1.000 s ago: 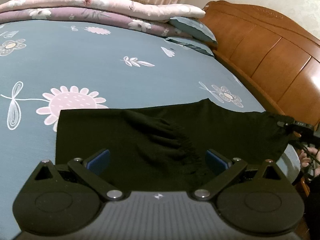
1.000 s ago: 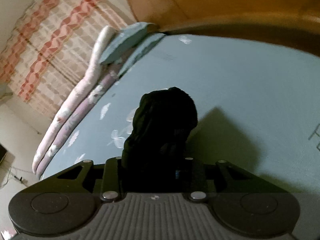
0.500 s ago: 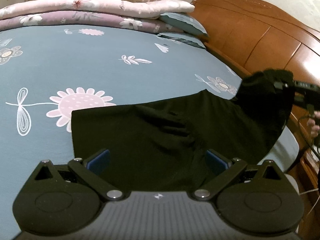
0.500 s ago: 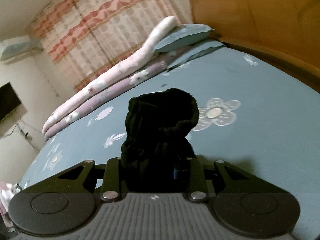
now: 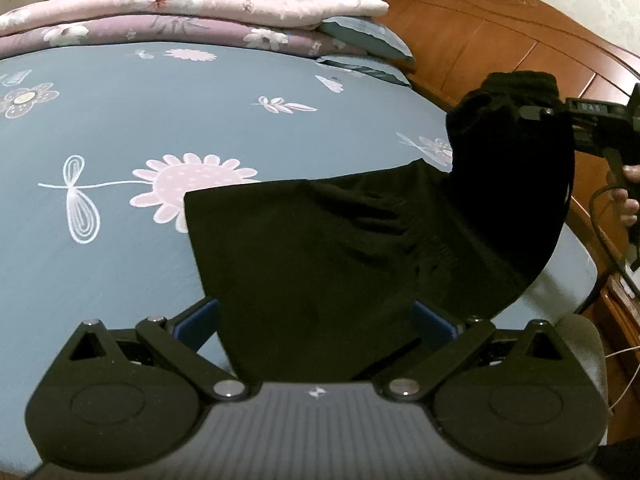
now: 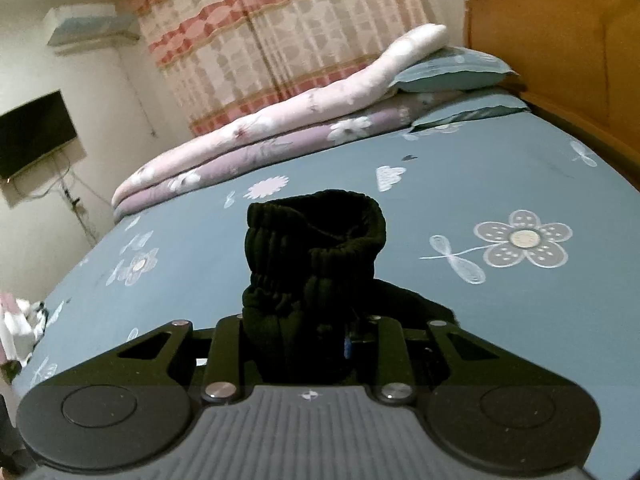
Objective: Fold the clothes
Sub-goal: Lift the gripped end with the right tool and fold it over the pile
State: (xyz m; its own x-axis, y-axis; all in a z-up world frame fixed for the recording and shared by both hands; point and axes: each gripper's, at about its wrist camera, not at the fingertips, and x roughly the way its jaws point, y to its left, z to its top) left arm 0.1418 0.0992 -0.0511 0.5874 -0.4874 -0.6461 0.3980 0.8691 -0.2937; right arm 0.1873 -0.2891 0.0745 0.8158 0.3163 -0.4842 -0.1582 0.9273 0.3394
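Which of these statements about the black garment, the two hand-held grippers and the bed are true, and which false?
1. The right hand-held gripper is shut on the black garment's bunched elastic end. True.
2. The left hand-held gripper is closed tight. False: its jaws stand wide, with cloth between them.
3. The garment lies entirely flat. False: one end is lifted off the bedsheet.
4. Folded quilts lie at the far side of the bed. True.
5. The headboard is white metal. False: brown wood.

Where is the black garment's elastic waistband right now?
The waistband is bunched in the right gripper, lifted above the blue floral bedsheet. In the left wrist view it hangs at the right, near the wooden headboard.
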